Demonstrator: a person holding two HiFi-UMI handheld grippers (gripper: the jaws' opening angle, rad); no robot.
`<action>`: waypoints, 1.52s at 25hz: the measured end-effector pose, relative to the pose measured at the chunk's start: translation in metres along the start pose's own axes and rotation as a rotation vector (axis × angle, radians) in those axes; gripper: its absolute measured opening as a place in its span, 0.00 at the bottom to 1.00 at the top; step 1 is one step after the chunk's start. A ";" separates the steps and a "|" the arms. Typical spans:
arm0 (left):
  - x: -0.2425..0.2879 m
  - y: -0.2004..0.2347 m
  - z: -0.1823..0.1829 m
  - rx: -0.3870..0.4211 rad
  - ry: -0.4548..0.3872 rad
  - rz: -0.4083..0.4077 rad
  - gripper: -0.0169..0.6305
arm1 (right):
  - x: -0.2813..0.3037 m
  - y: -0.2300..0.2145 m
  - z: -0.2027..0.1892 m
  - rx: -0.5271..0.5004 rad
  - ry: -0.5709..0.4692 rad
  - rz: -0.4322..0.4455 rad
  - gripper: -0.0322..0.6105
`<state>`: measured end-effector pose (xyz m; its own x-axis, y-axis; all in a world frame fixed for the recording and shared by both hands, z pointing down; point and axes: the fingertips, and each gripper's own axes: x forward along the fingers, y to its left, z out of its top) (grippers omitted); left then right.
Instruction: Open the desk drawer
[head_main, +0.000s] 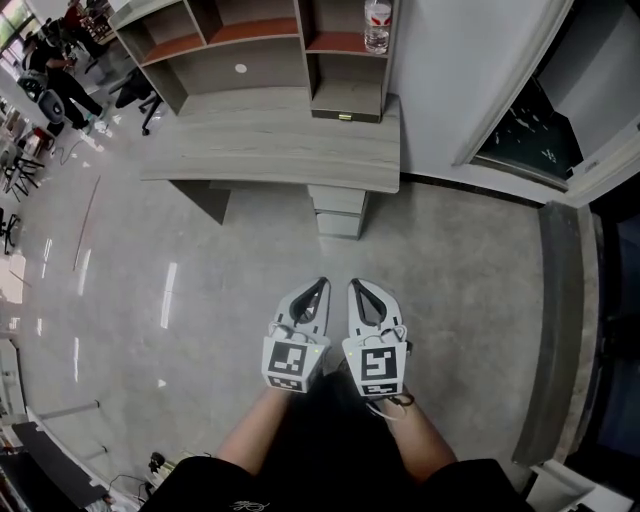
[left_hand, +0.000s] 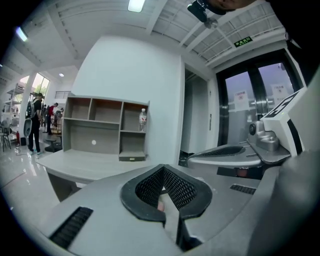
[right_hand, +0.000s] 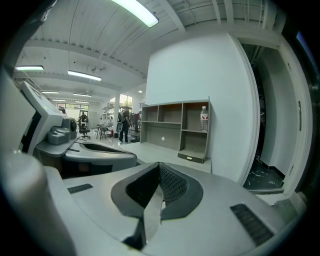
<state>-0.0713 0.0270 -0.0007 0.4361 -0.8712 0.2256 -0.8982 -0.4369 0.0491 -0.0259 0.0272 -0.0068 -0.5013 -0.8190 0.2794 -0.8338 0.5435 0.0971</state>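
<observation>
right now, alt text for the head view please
The left hand-held gripper and right hand-held gripper, both shut and empty, point toward a grey desk whose drawers are closed. A water bottle stands in its shelf unit.

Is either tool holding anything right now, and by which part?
Nothing is held: left tool and right tool are both shut and empty, away from the desk.

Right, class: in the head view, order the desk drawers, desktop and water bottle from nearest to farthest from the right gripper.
1. Desk drawers, low, straight ahead.
2. Desktop, above and behind them.
3. Water bottle, on the far shelf, right side.
</observation>
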 end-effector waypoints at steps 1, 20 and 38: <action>0.006 0.005 -0.003 -0.001 0.002 -0.004 0.03 | 0.009 -0.001 -0.003 0.006 0.005 0.003 0.06; 0.192 0.107 -0.185 0.098 0.006 -0.027 0.03 | 0.199 -0.056 -0.179 0.093 0.030 -0.065 0.06; 0.301 0.154 -0.340 0.318 -0.090 -0.047 0.03 | 0.357 -0.086 -0.387 0.286 -0.179 -0.072 0.06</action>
<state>-0.0973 -0.2260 0.4054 0.4929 -0.8583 0.1424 -0.8205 -0.5130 -0.2522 -0.0440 -0.2405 0.4538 -0.4507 -0.8863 0.1066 -0.8867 0.4306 -0.1684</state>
